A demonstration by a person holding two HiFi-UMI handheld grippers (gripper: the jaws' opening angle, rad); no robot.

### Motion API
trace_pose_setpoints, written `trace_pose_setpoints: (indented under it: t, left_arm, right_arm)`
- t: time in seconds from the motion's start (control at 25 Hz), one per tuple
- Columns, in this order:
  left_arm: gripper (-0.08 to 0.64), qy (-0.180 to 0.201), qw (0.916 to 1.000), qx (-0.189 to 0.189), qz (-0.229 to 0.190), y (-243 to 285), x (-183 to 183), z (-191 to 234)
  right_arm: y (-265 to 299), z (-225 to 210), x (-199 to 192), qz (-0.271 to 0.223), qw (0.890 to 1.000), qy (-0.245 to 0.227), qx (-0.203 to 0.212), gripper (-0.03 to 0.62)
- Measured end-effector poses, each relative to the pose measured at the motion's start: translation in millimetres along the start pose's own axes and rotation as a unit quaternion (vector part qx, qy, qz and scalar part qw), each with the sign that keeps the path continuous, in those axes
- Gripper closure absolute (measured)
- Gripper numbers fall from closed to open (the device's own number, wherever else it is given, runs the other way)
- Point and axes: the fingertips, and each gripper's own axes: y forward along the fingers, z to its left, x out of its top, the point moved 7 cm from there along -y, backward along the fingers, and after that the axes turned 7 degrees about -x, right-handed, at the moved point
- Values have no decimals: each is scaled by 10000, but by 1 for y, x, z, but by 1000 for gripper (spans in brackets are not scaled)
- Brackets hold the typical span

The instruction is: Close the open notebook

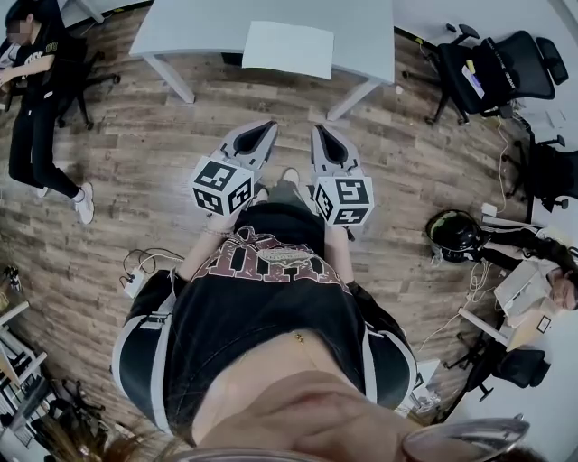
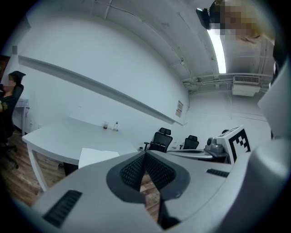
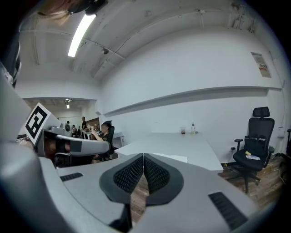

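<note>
Underfoot and filling most of the head view, wood-plank floor (image 1: 135, 153). Ahead, across a bare stretch of it, the pale surface (image 1: 199, 27), well apart from both tools. Off to the right, office chairs (image 1: 492, 77), and off to the left a seated person (image 1: 36, 99) — none of it part of the job.

Lying flat on the surface at its near edge, the notebook (image 1: 289, 50). Shows as a plain white spread, too far off to make out pages or spine. Open as far as can be judged, and untouched. Placed near that edge, probably, to be within easy reach from the standing side.

Held side by side in front of the body, the left hand-held gripper (image 2: 145, 154) and the right hand-held gripper (image 3: 143, 157). Both aimed toward the surface and tipped slightly downward. Clenched, each of them, with ribbed pads (image 3: 129, 175) meeting at the tips and nothing between — only floorboards visible through the gap lower down. Carried shut and empty, most likely as a travelling posture rather than a working one. Nearest the body, the marker cubes (image 1: 221, 185), one on each tool.

Judged as the approach step, with the closing not yet begun. Next, likely: getting within reach, then releasing at least one tool to catch a cover edge and fold it over.
</note>
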Motion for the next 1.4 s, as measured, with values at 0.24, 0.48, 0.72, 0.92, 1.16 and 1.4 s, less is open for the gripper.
trace_pose_setpoints:
  t: [0.24, 0.48, 0.72, 0.92, 1.16, 1.4]
  left_arm:
    - [512, -30, 9999, 123, -13, 17, 7, 6]
    - [512, -80, 9996, 257, -8, 42, 15, 19]
    - [512, -58, 9992, 392, -33, 71, 28, 32]
    - [512, -85, 9984, 546, -92, 90, 41, 43]
    - [512, -120, 9971, 731, -182, 110, 44, 51]
    - [512, -136, 9965, 811, -165, 133, 45, 55]
  right_arm:
    - [17, -16, 9, -12, 9999, -27, 124, 572]
    - [42, -34, 17, 28, 9996, -27, 288, 572]
    - [72, -57, 30, 20, 9989, -64, 472, 572]
    - [94, -70, 43, 24, 9976, -139, 679, 572]
    - [116, -86, 48, 44, 9957, -240, 899, 574]
    - [130, -102, 51, 20, 9940, -237, 1070, 574]
